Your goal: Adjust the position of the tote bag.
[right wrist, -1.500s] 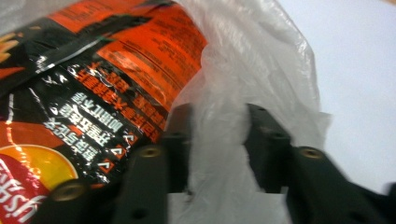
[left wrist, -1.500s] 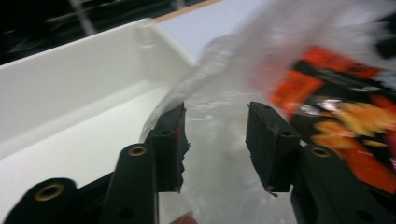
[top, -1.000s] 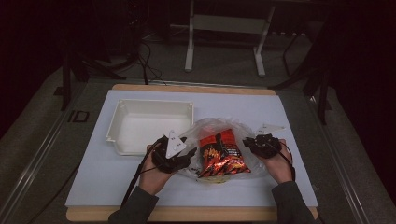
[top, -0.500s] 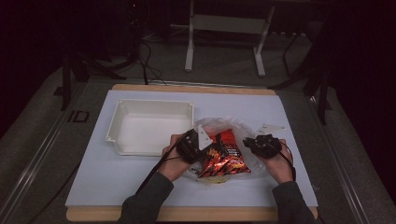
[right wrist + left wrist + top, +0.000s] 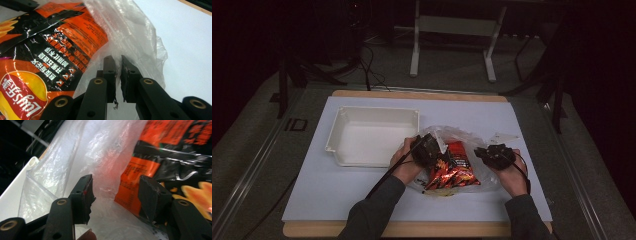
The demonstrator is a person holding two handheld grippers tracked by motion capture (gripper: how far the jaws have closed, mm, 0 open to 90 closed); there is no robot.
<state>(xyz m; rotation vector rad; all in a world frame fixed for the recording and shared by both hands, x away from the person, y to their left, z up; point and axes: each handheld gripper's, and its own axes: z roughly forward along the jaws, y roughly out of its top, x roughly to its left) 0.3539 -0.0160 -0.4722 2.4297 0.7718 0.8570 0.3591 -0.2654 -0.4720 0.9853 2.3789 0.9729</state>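
An orange, red and black chip bag (image 5: 455, 171) lies inside a clear plastic bag (image 5: 462, 137) on the white mat (image 5: 362, 200). My left gripper (image 5: 441, 152) is at the plastic bag's left side. Its jaws stand open and have just been opening. In the left gripper view the left gripper (image 5: 116, 192) has clear film (image 5: 100, 150) and the chip bag's edge (image 5: 130, 190) between its jaws, unpressed. My right gripper (image 5: 484, 151) is at the bag's right side. In the right gripper view the right gripper (image 5: 118, 75) has just closed further, pinching the film (image 5: 135, 30) beside the chip bag (image 5: 50, 50).
An empty white tray (image 5: 337, 132) sits on the mat left of the bag, close to my left hand. A small scrap of clear film (image 5: 504, 136) lies beyond the right gripper. The wooden table edge (image 5: 412, 230) runs along the front, with dark floor and a stand beyond.
My left hand has moved right, from beside the tray's corner onto the left side of the plastic bag. The right hand has stayed in place.
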